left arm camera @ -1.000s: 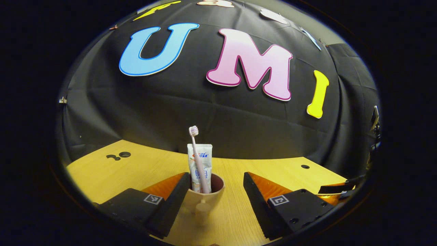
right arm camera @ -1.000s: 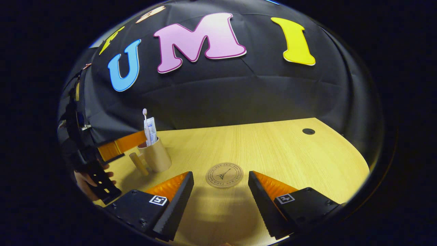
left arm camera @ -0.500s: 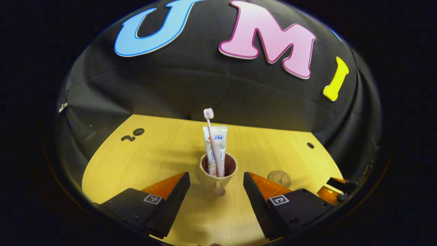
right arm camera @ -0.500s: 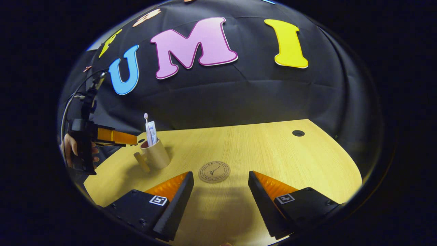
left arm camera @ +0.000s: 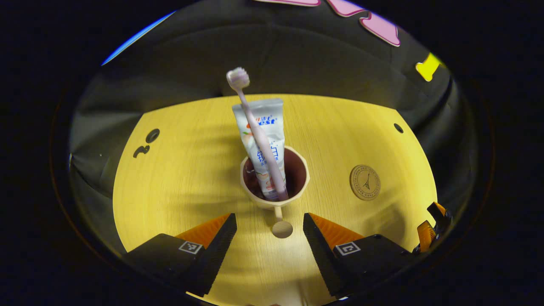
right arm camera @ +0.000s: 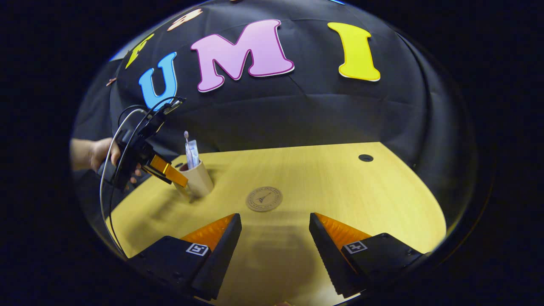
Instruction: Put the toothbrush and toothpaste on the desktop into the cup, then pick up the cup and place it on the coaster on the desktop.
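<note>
I am hovering my spread left tongs (left arm camera: 268,238) above the beige handled cup (left arm camera: 274,180) holding the pink toothbrush (left arm camera: 258,131) and white toothpaste tube (left arm camera: 261,136), the round brown coaster (left arm camera: 365,182) at its three o'clock, my right tongs (right arm camera: 275,242) spread too.

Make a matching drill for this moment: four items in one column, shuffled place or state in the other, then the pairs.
Column 1
1. toothbrush
2. cup
3. coaster
4. left gripper

Column 2
A. lies flat on the desktop with nothing on it
B. stands on the desktop, apart from the coaster
C. leans in the cup, bristles up, beside the toothpaste
D. open, with the cup's handle between the fingers

Pairs: 1-C, 2-B, 3-A, 4-D
</note>
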A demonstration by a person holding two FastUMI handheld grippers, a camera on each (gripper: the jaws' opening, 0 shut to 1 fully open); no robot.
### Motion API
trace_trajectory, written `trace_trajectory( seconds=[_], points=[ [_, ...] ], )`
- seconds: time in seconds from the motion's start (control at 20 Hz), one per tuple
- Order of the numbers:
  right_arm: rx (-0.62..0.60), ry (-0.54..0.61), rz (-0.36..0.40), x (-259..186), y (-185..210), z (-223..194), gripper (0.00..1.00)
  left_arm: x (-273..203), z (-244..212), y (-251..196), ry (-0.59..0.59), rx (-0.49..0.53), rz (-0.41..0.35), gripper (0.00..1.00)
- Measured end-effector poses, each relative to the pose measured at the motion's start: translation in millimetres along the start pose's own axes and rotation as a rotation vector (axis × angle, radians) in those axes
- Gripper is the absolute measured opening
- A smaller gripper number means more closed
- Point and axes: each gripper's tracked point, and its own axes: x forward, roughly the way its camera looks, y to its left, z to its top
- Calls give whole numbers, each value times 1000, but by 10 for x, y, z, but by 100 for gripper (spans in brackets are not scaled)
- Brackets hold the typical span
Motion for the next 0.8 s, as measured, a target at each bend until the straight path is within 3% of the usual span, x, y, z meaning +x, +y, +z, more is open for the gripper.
trace_trajectory(
  seconds=[0.3,0.5,0.6,0.8],
  points=[
    [59,34,-72,-60,-353,-177,98,337,-31,-48,179,126,23,96],
    [104,43,-113,-125,-511,-233,98,456,-77,-9,283,149,44,86],
    [107,53,-123,-165,-565,-278,98,489,-78,60,302,154,75,70],
    [119,72,-139,-217,-664,-341,98,494,-166,3,354,124,66,43]
  ],
)
